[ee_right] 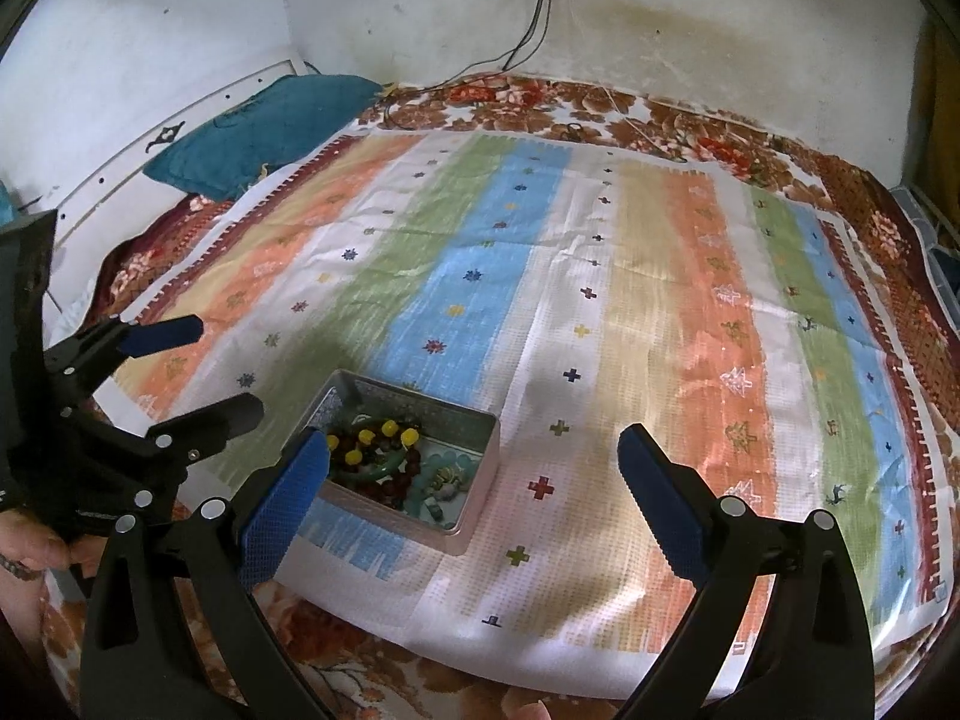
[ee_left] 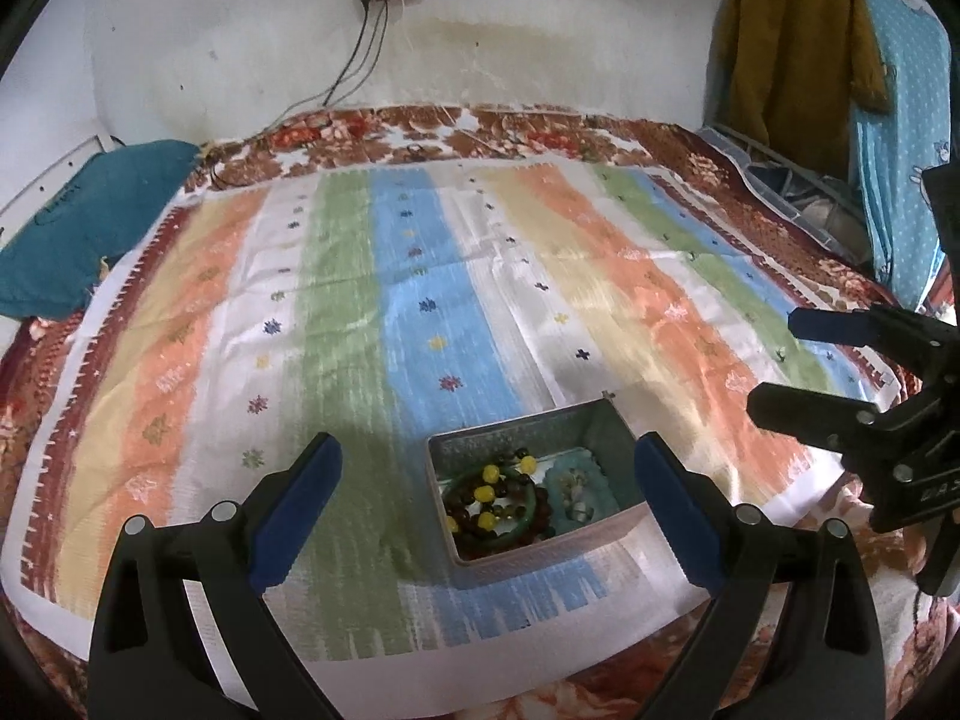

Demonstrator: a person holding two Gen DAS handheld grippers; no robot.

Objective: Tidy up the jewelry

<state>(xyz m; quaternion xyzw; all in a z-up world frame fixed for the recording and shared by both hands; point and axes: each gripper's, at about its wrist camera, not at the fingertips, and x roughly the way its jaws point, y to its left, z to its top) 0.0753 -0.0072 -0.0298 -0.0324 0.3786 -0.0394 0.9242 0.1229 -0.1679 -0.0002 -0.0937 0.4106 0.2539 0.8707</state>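
A bed covered by a striped cloth [ee_left: 420,276] holds a small rectangular metal tin [ee_left: 528,486], open and without a lid, apparently so jewelry can be dropped in from above. The left gripper [ee_left: 489,468] hovers with its blue-padded fingers [ee_left: 294,504] spread wide and empty; the tin lies between them, slightly toward the right finger. The right gripper [ee_right: 474,462] is likewise spread and holds nothing, the tin sitting just beyond its left finger. Inside the tin, a dark red and yellow bead bracelet [ee_left: 489,504] and a green bangle [ee_left: 522,531] fill one side, with small pale trinkets [ee_left: 576,495] on a teal lining beside them.
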